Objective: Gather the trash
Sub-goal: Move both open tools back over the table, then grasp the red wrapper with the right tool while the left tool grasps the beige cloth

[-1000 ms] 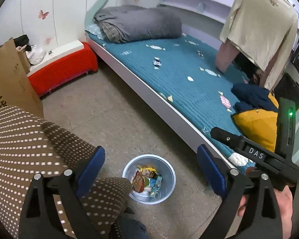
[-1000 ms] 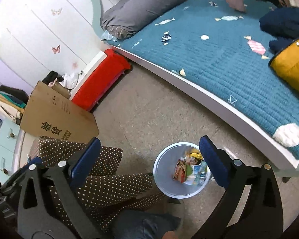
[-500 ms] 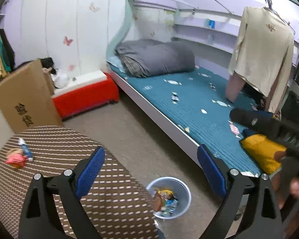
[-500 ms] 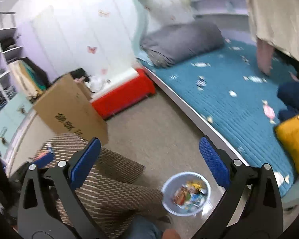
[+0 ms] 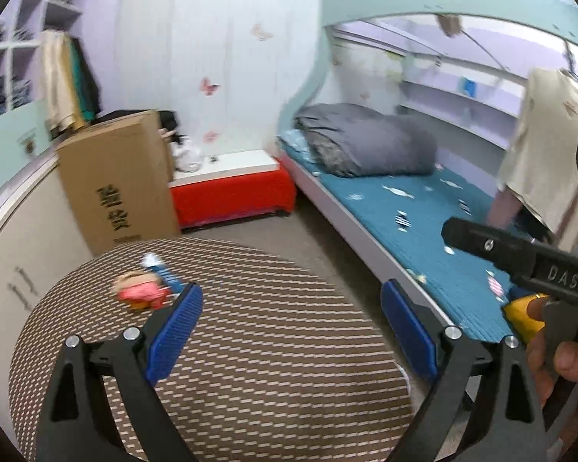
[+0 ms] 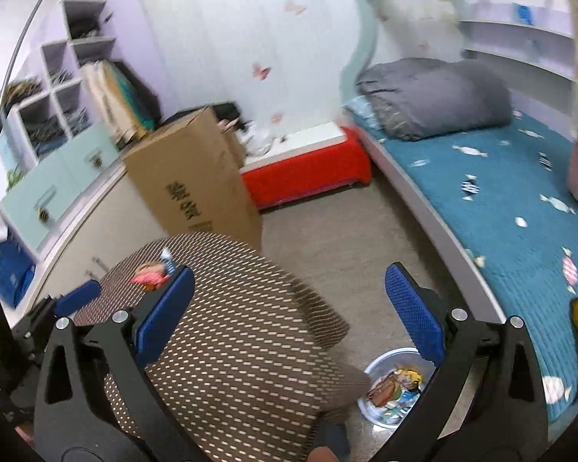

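A pink wrapper (image 5: pixel 140 293) and a blue-white wrapper (image 5: pixel 162 268) lie on the far left of a round table with a brown patterned cloth (image 5: pixel 250 346). They also show in the right wrist view: pink wrapper (image 6: pixel 150 274), blue-white wrapper (image 6: pixel 168 261). A grey trash bin (image 6: pixel 377 408) with several wrappers stands on the floor right of the table. My left gripper (image 5: pixel 289 331) is open and empty above the table. My right gripper (image 6: pixel 289 319) is open and empty.
A cardboard box (image 5: pixel 119 188) stands behind the table. A red bench (image 5: pixel 231 192) sits against the wall. A bed with a blue cover (image 5: pixel 424 231) runs along the right. White cabinets (image 6: pixel 57 200) line the left.
Both grippers rose and tilted up from the bin on the floor toward the tabletop. The wrappers on the table came into view. Both grippers stayed open.
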`<action>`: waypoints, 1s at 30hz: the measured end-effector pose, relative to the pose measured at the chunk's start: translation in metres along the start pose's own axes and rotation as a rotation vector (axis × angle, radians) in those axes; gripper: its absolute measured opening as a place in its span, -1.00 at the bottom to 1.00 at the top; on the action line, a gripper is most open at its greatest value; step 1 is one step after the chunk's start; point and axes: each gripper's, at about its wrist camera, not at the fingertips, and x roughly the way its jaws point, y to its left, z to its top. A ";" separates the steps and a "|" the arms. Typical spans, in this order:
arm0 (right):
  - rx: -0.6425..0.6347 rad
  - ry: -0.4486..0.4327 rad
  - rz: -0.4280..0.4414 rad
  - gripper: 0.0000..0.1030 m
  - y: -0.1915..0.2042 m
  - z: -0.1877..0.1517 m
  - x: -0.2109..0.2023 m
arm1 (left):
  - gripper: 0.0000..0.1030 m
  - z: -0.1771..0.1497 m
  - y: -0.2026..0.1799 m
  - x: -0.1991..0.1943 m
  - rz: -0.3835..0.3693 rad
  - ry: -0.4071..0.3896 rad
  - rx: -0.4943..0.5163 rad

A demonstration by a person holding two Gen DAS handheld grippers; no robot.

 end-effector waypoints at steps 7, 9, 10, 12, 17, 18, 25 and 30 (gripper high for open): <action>-0.117 0.116 0.085 0.88 0.079 -0.011 0.075 | 0.78 -0.024 0.091 -0.001 0.134 0.022 -0.109; -0.165 0.149 0.113 0.88 0.104 -0.019 0.098 | 0.78 -0.031 0.116 -0.001 0.164 0.035 -0.139; -0.189 0.165 0.132 0.88 0.118 -0.023 0.112 | 0.78 -0.035 0.130 -0.001 0.179 0.039 -0.151; -0.220 0.191 0.161 0.88 0.134 -0.031 0.130 | 0.78 -0.042 0.153 0.000 0.210 0.050 -0.171; -0.325 0.264 0.201 0.87 0.179 -0.049 0.179 | 0.78 -0.056 0.202 0.004 0.261 0.075 -0.234; -0.343 0.273 0.204 0.82 0.185 -0.052 0.186 | 0.78 -0.060 0.213 0.005 0.267 0.082 -0.250; -0.420 0.306 0.222 0.40 0.216 -0.057 0.232 | 0.78 -0.071 0.241 0.010 0.290 0.102 -0.287; -0.394 0.329 0.265 -0.43 0.219 -0.055 0.249 | 0.78 -0.070 0.242 0.023 0.277 0.119 -0.278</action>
